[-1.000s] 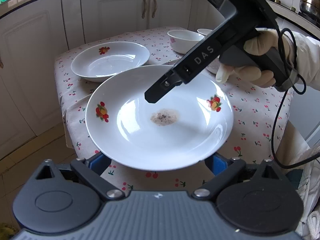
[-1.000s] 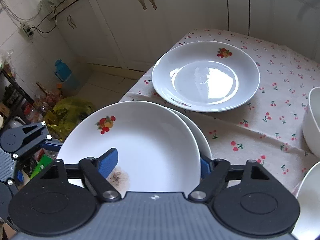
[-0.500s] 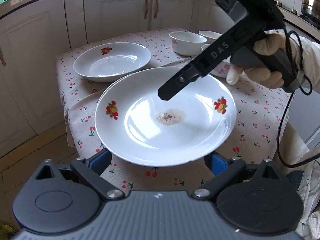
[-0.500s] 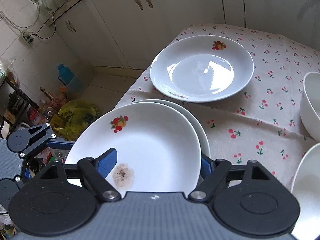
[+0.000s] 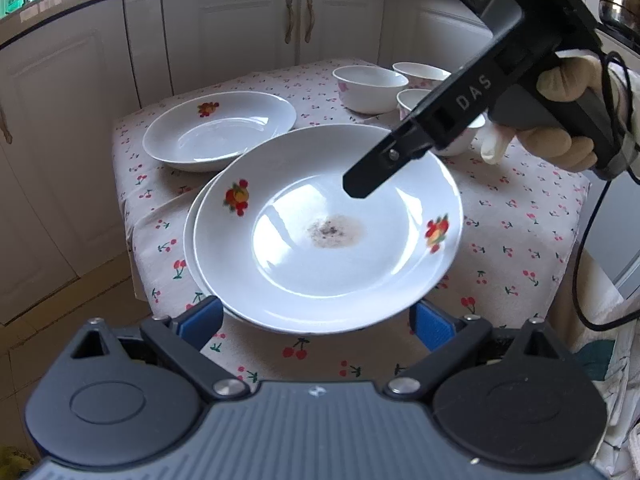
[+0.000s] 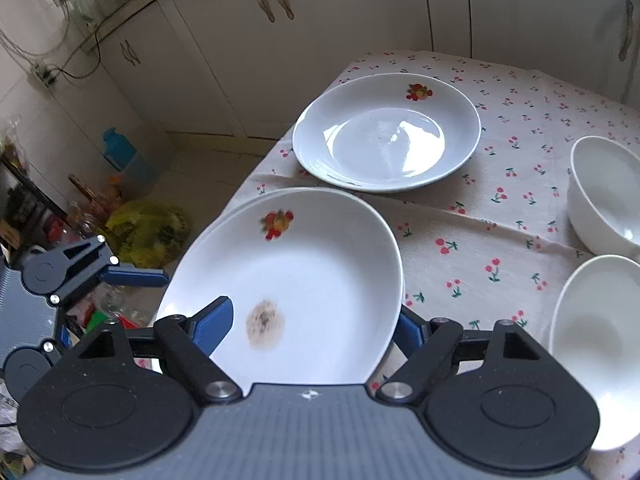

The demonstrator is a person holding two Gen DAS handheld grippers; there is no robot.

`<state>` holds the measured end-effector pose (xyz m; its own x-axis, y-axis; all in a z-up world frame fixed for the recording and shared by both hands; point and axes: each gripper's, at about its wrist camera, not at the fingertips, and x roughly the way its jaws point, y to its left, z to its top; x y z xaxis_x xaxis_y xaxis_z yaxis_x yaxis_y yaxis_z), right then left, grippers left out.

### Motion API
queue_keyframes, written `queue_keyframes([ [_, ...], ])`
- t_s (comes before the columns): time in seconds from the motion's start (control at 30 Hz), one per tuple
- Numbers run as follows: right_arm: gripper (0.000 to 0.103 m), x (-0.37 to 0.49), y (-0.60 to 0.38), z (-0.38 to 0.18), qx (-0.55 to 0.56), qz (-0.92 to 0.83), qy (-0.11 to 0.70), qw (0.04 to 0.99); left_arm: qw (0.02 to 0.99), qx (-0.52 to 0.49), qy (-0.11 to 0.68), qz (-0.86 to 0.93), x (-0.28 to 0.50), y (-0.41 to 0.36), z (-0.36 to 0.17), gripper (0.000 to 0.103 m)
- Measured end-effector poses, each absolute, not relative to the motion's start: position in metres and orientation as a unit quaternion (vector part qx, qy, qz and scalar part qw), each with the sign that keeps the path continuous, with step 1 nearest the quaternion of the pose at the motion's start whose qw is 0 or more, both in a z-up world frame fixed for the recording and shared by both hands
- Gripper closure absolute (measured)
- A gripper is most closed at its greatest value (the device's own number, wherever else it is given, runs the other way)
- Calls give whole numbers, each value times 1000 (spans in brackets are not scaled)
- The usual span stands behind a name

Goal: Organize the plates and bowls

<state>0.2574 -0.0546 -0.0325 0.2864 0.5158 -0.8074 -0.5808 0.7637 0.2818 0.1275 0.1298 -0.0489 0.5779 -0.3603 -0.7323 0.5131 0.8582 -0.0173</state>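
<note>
A white plate with a brown stain [image 5: 304,272] [image 6: 312,272] hangs tilted in my right gripper [image 6: 312,322], which is shut on its rim. One finger [image 5: 376,168] lies inside the dish; the other is under it. The plate hovers just above a second white plate [image 5: 191,240] [image 6: 236,210] on the cherry-print table [image 5: 520,220]. A third fruit-print plate [image 5: 216,136] [image 6: 384,140] lies farther back. My left gripper [image 5: 316,322] stands open at the stained plate's near rim, touching nothing; its blue finger [image 6: 136,276] shows left of the plate.
White bowls [image 5: 368,88] [image 6: 604,196] [image 6: 592,340] stand at the table's right side. A gloved hand [image 5: 560,92] holds the right gripper, its cable trailing. White cabinets ring the table. A yellow bag [image 6: 148,228] and a blue jug [image 6: 120,152] sit on the floor.
My right gripper has carried the stained plate away from the left gripper and over the table, so it now hangs above the second plate. The left gripper has stayed still.
</note>
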Motion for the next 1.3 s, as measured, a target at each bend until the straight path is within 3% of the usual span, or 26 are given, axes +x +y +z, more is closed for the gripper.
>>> queue_keyframes([
  [0.6, 10, 234, -43, -41, -87, 300, 489, 814, 893, 88, 381, -223, 122, 125, -46, 3],
  [1.3, 0, 210, -80, 7, -95, 333, 351, 870, 923, 77, 342, -155, 115, 121, 2, 2],
])
